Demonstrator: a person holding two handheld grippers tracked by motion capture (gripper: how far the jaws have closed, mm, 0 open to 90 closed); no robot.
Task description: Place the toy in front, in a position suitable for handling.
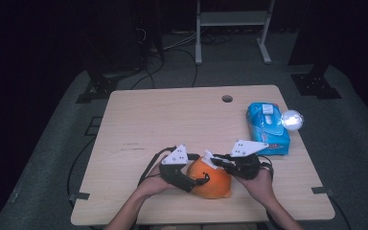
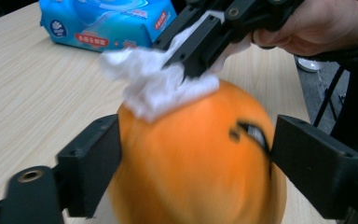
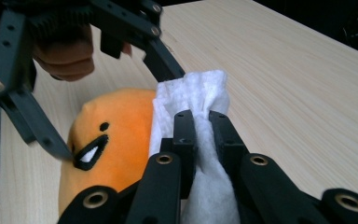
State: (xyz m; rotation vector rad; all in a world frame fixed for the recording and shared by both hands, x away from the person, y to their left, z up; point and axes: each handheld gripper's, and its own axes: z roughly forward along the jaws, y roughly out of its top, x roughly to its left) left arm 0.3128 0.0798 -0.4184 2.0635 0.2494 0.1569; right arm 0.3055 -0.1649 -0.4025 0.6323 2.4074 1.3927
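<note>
Centrally, near the front edge of the pale wooden bench (image 1: 139,120), the left gripper (image 2: 193,154) is standing open astride the round orange plush toy (image 1: 211,181) while the right gripper (image 3: 203,122), clamped on a crumpled white tissue (image 3: 191,91), is wiping its top, likely needing another steady pass next.

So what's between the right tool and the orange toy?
A white wipe, pinched in the right tool and lying on the orange toy, seen in the right gripper view.

A blue wipes pack (image 1: 267,128) lies on the table (image 1: 172,120) (right side).
</note>
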